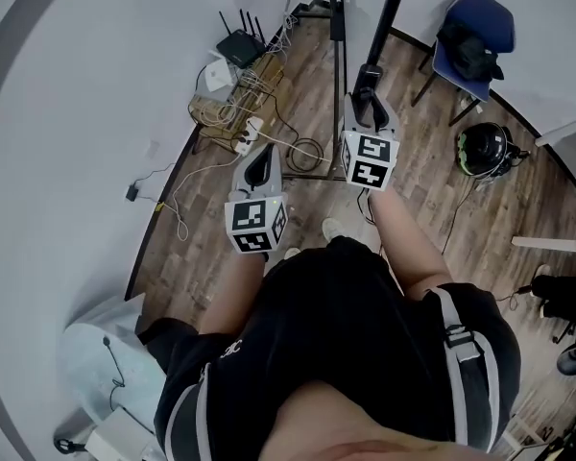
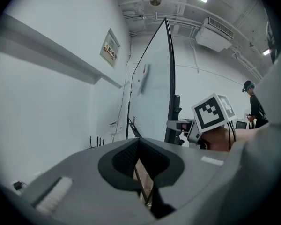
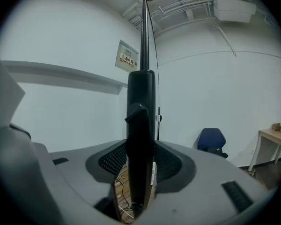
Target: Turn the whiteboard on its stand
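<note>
The whiteboard [image 2: 152, 93] stands edge-on on its stand, close to the white wall. Its black upright post [image 3: 141, 107] rises straight up between the jaws of my right gripper [image 3: 140, 172]. The ribbed pads sit against both sides of the post. From above, my right gripper [image 1: 368, 89] reaches to the foot of the slanted black post [image 1: 392, 12]. My left gripper [image 1: 262, 159] hangs free a little left of and behind it, jaws together and empty. In the left gripper view, only a thin wedge of floor shows between the jaws of my left gripper [image 2: 138, 151].
A black router [image 1: 238, 46] and a tangle of cables [image 1: 240, 113] lie on the wooden floor by the wall. A blue chair [image 1: 475, 36] with a bag and a dark helmet [image 1: 485, 149] stand to the right. A person [image 2: 254, 104] stands far off.
</note>
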A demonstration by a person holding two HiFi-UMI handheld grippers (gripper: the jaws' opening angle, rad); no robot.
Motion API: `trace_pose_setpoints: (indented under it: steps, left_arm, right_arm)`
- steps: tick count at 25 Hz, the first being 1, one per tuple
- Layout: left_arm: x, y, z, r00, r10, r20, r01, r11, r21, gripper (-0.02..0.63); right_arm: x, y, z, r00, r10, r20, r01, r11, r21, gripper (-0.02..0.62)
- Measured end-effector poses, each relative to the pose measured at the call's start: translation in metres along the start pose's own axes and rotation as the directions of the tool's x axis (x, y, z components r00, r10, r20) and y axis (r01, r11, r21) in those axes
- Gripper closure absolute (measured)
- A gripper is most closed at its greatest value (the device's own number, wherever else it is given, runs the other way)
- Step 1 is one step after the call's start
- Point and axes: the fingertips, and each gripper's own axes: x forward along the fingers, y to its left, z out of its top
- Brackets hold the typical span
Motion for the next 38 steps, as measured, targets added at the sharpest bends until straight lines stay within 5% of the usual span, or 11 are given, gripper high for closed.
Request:
trace_pose_setpoints:
  steps: [25,38]
  left_arm:
    - [-0.051,0.011,-0.019,0.98,-0.2,0.02,0.201,0.977,-0.077,0.597]
    - [-0.071,0.002,-0.022,0.98,-0.199,0.033,0.2,0.978,-0.056,0.597]
  right_arm:
    - [-0.022,0.015,-0.004,0.982,-0.175,-0.067,0.179,0.982,0.062,0.422]
    - [-0.062,0.021,-0.014,0.983,-0.166,-0.075,0.172,0.983,0.068,0.422]
